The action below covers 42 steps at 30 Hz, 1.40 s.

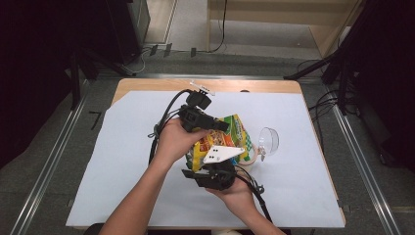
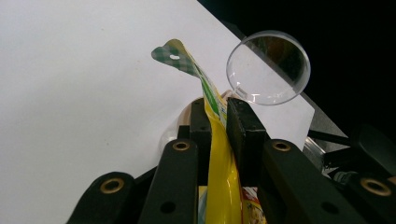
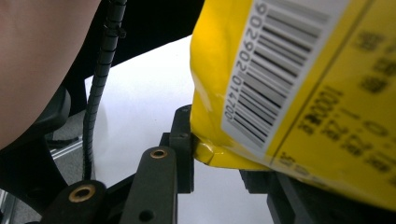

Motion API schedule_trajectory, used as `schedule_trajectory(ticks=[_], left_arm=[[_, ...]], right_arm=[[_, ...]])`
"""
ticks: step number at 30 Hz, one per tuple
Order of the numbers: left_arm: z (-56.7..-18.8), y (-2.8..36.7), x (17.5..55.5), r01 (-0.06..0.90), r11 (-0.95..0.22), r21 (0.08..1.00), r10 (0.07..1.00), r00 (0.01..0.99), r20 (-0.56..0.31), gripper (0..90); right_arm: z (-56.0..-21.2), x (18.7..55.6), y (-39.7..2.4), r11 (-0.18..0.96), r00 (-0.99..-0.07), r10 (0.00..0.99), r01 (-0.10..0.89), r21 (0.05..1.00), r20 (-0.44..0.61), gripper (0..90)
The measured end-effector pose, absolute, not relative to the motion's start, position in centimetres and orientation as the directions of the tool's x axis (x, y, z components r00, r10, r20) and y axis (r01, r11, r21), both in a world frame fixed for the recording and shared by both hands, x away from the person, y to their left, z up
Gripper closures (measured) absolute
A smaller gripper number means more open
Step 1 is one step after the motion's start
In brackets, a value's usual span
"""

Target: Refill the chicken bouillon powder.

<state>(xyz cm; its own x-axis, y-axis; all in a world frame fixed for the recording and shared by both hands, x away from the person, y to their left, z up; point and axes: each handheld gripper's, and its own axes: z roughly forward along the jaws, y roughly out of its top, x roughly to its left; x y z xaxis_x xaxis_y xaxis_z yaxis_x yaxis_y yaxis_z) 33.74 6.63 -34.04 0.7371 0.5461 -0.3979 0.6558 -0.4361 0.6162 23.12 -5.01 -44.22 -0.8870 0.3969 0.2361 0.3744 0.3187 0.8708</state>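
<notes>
A yellow snack bag is held up above a white-covered table between two hand-held grippers. The left gripper is seen with its jaws pressed together on the bag's thin upper edge, the yellow film being pinched flat between the two black pads, and the bag's green-checked tab with its hang hole is left projecting beyond them. The right gripper is clamped on a lower corner of the same bag, where the film is creased at the pad and a barcode panel is turned toward the camera. In the high view, the left gripper is gripped from above by the left hand, while the right gripper, topped by its grey three-cornered plate, is supported from below by the right hand; the bag is suspended between them near the table's middle, its printed face turned up. A clear round plastic cup is found just beside the bag on its right, lying on the sheet, and its rim is seen directly past the left jaws. Black cables are trailed across the sheet from both grippers. Beyond the table, a grey floor, metal rails and dark stands are visible.
</notes>
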Motion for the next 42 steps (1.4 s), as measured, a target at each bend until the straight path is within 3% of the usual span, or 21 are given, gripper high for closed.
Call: schedule_trajectory(ticks=[18, 30, 36, 42], left_arm=[[-33.2, 6.2, 32.6, 0.612, -0.463, 0.641, 0.568, 0.760, -0.315, 82.3], [-32.8, 5.6, 31.8, 0.598, -0.474, 0.647, 0.548, 0.775, -0.315, 83.0], [-33.0, 5.6, 33.2, 0.629, -0.467, 0.622, 0.550, 0.757, -0.353, 82.9], [-32.4, 5.1, 33.9, 0.628, -0.490, 0.605, 0.559, 0.759, -0.334, 82.8]], right_arm=[[-44.5, 23.5, -4.7, 0.288, -0.880, 0.390, 0.395, 0.872, 0.270, 71.3], [-44.8, 23.9, -5.0, 0.277, -0.870, 0.397, 0.417, 0.866, 0.292, 71.4], [-44.2, 23.9, -5.0, 0.287, -0.874, 0.400, 0.406, 0.868, 0.276, 71.5], [-43.8, 24.7, -5.0, 0.275, -0.871, 0.395, 0.414, 0.868, 0.291, 71.4]])
